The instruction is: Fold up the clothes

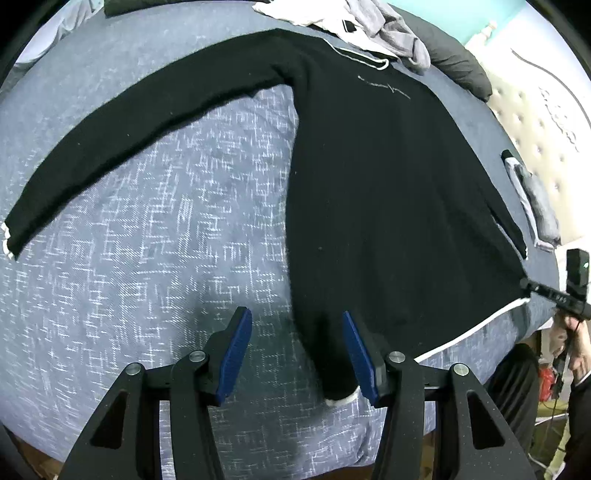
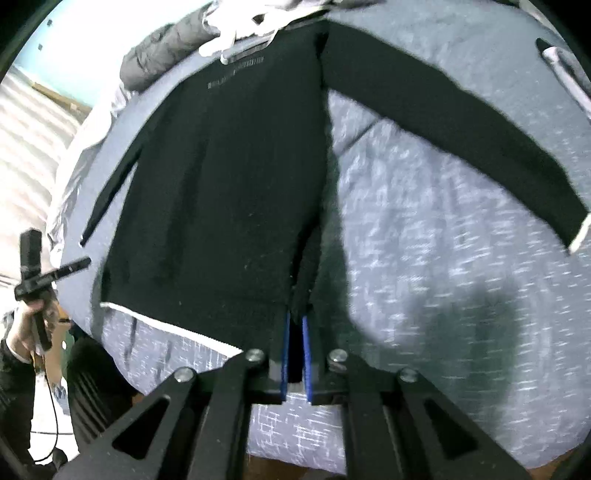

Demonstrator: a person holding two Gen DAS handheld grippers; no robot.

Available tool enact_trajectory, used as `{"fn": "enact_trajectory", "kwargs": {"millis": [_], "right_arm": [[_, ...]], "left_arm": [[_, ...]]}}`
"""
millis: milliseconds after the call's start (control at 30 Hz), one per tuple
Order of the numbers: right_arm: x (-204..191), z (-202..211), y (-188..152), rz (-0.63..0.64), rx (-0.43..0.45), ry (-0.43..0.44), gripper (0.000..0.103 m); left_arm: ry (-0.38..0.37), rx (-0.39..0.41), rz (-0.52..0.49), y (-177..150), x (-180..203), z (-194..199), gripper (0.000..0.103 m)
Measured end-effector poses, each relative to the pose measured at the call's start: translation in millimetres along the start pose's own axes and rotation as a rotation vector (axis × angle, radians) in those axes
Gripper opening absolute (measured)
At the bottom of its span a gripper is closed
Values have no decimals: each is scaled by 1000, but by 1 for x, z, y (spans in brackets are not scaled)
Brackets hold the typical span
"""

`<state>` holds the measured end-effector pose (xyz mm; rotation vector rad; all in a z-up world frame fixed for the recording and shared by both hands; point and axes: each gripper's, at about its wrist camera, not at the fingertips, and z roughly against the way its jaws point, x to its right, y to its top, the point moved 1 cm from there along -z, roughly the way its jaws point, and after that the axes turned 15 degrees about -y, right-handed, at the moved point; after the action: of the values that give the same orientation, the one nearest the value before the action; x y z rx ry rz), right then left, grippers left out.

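While the black sweater (image 1: 388,192) lies spread flat on the blue patterned bedspread (image 1: 147,229), filling the centre and upper right of my left view, my left claw (image 1: 295,354) stands with its blue pads wide apart around the sweater's bottom corner. In the lower centre of my right view, my right claw (image 2: 295,354) is pinched closed on a fold of the sweater's hem.

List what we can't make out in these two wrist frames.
Chest print on the black sweater: motion-blurred in the right wrist view, too small in the left.
Fabric depth inside the right gripper: its shut fingers hide it.
Hem corner between the open left gripper fingers: contact with either is unclear.
Clothes pile: cut off by the top edge, left wrist view.
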<state>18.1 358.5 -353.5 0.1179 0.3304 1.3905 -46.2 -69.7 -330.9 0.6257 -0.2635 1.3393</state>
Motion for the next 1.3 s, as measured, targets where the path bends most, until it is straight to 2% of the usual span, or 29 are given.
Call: {"fn": "enact_trajectory", "kwargs": {"millis": [133,233,367,733,767,833,900,1067,1300], "right_arm": [[11,4,4,-30,45,-7,5],[25,-1,-4,-42,19,-11,5],[32,1,-6,-58,29,2,5],[27,4,-3,-17,25,13,6],[25,3,-3,-9,22,11,6],[23,1,-5,-1,14,8,6],[22,-2,-6,10,8,-5,6],[21,3,-10,24,0,-18,5],[19,13,-15,54,-9,-23,5]], "left_arm": [[-18,-19,19,-4,-1,-11,56],[-40,-42,35,-8,0,-22,56],[-43,-72,44,-14,1,-37,57],[-135,-94,49,-29,5,-55,56],[-141,-96,44,-30,6,-57,52],[-149,-98,30,-32,8,-58,19],[-154,-96,9,-33,12,-56,7],[-166,-50,-106,-33,35,-17,6],[-146,-38,-139,-43,22,16,6]]}}
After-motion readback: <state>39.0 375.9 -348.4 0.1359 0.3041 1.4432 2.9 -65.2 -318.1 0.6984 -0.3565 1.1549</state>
